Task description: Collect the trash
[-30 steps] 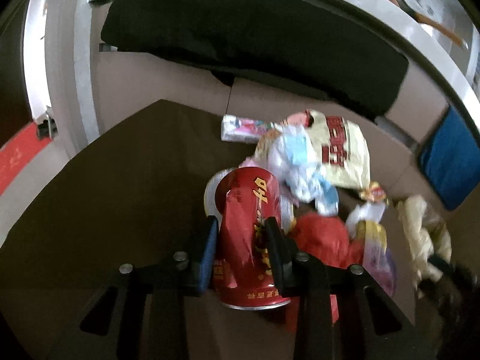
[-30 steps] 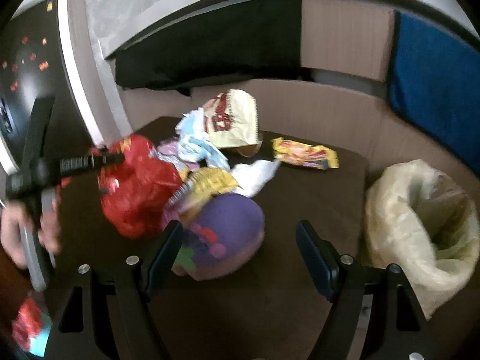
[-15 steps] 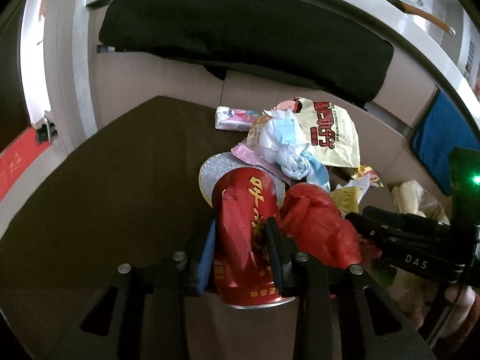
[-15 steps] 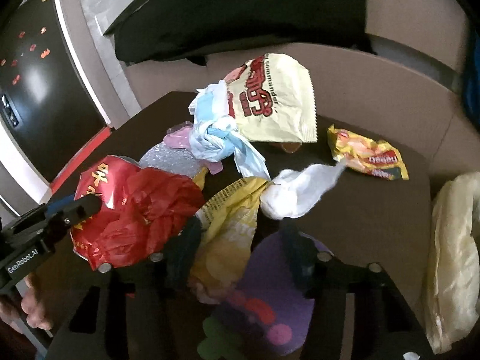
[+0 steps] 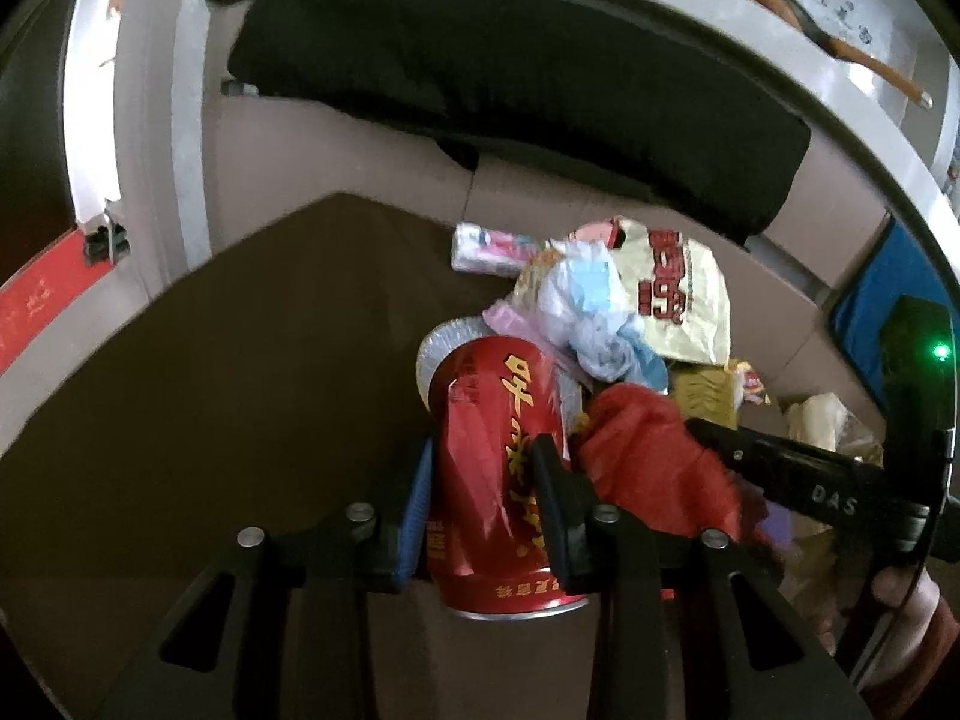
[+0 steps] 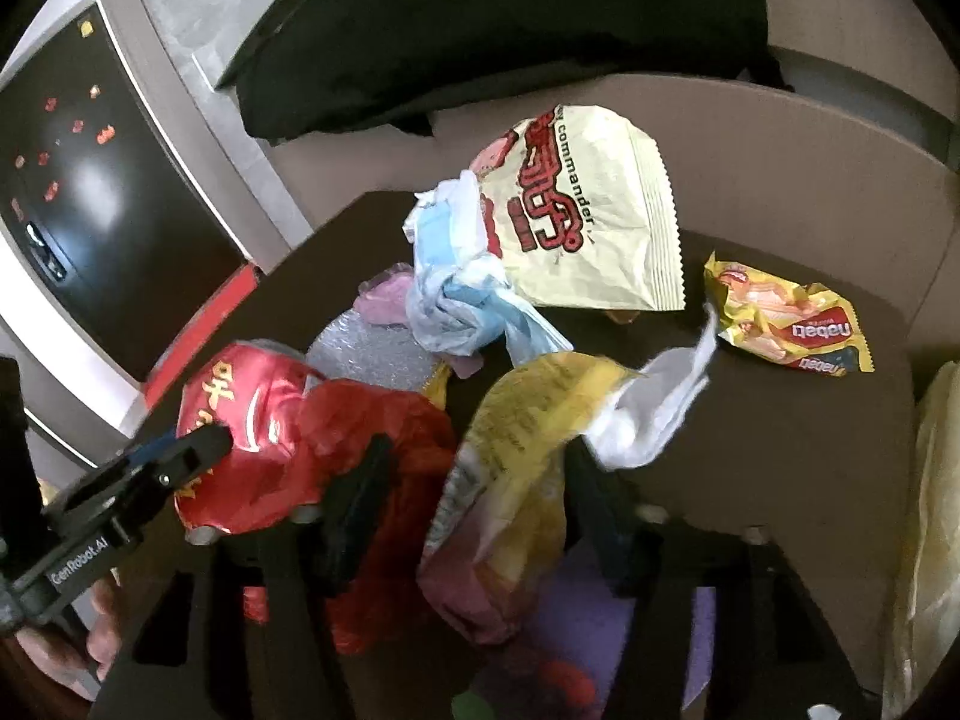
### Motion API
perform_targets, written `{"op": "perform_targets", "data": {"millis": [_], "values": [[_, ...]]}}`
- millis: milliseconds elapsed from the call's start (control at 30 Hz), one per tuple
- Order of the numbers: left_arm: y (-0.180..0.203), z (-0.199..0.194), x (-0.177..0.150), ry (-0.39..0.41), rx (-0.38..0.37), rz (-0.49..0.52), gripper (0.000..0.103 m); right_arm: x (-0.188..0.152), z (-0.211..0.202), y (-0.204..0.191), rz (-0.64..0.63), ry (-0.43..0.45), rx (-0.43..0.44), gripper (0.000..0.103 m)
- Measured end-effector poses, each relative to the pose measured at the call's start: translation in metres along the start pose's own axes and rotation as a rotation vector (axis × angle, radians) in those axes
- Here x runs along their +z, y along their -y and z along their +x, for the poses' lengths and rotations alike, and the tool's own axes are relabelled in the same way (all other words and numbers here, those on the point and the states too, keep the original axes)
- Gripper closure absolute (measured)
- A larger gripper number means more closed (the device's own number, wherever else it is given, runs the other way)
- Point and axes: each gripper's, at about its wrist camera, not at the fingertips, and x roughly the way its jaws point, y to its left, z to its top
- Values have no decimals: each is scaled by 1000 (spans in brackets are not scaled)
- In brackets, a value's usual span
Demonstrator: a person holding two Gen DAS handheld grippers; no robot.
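left hand-held gripper (image 5: 486, 480): pinching the dented red can (image 5: 498, 468), lifted clear of the tabletop (image 5: 240, 360) for carrying off.
right hand-held gripper (image 6: 474, 498): jaws have just been closing, now pinching the yellow wrapper (image 6: 516, 450) in the near pile.
open room: bare tabletop far left; trash bag (image 6: 930, 540) waits off the right edge.

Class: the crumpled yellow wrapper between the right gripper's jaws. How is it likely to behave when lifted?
The crumpled yellow wrapper is creased and folded, so probably floppy. It looks thin, likely light. The white tissue lying against it may drag along or drop.
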Motion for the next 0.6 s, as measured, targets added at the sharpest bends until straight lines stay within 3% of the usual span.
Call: {"op": "perform_targets", "data": {"millis": [200,400,600], "values": [[20,-44,12,169,54,68,71,9,-43,-13,-80,116,-47,88],[50,-83,25,281,72,124,71,20,-95,-16,-123,210,-62,88],[101,-114,27,376,-3,178,71,15,-167,-2,-158,335,-110,88]]}}
